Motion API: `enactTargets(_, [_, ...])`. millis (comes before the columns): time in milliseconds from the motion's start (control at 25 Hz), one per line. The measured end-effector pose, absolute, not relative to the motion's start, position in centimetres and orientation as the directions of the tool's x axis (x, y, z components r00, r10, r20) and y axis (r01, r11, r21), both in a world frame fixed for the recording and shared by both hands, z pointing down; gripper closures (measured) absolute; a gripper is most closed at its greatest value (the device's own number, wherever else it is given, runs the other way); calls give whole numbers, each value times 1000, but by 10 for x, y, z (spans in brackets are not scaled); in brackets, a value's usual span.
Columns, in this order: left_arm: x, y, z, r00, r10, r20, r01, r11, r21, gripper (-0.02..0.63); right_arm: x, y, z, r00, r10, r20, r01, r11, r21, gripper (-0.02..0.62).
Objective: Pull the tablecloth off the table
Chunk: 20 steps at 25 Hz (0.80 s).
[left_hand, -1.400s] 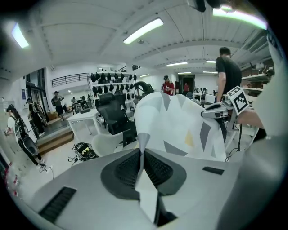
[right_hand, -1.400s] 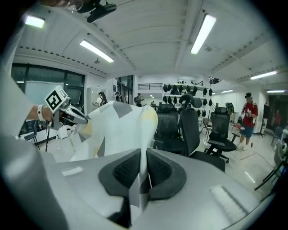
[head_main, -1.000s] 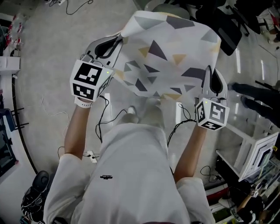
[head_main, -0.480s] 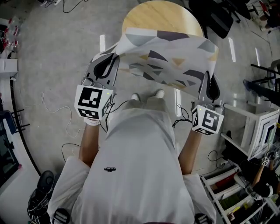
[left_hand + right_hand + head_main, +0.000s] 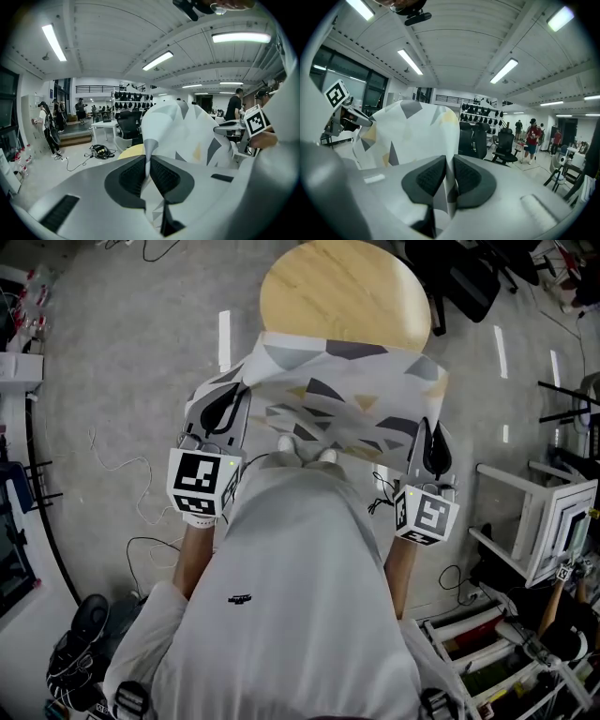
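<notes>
Between the person and the round wooden table (image 5: 342,287), the tablecloth (image 5: 347,404), white with grey and yellow triangles, is stretched from one gripper to the other. Its far edge lies over the table's near rim and the rest of the wooden top is bare. The left gripper (image 5: 236,395) has its jaws closed on one corner fold of the cloth, and the right gripper (image 5: 429,432) pinches the other corner between its dark pads. Loose cables (image 5: 117,465) trail over the grey floor at the left, a black office chair (image 5: 469,282) stands just beyond the table at the right, and a black shoe (image 5: 82,634) lies low at the left. A white open-frame stand (image 5: 539,521) at the right holds flat white panels on edge, and a rack (image 5: 487,662) below it holds red and green items too small to name
</notes>
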<state>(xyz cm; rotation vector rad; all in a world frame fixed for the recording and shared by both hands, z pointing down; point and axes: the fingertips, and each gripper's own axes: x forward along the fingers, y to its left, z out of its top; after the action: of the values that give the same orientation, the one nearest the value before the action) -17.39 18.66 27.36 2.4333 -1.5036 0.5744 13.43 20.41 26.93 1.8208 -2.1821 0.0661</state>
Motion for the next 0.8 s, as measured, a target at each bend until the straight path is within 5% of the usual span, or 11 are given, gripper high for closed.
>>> enactTargets(800, [-158,193,272,327,-848,417,-931,-366,-13,573,156,190,270,-259,-932,254,-945,299,134,532])
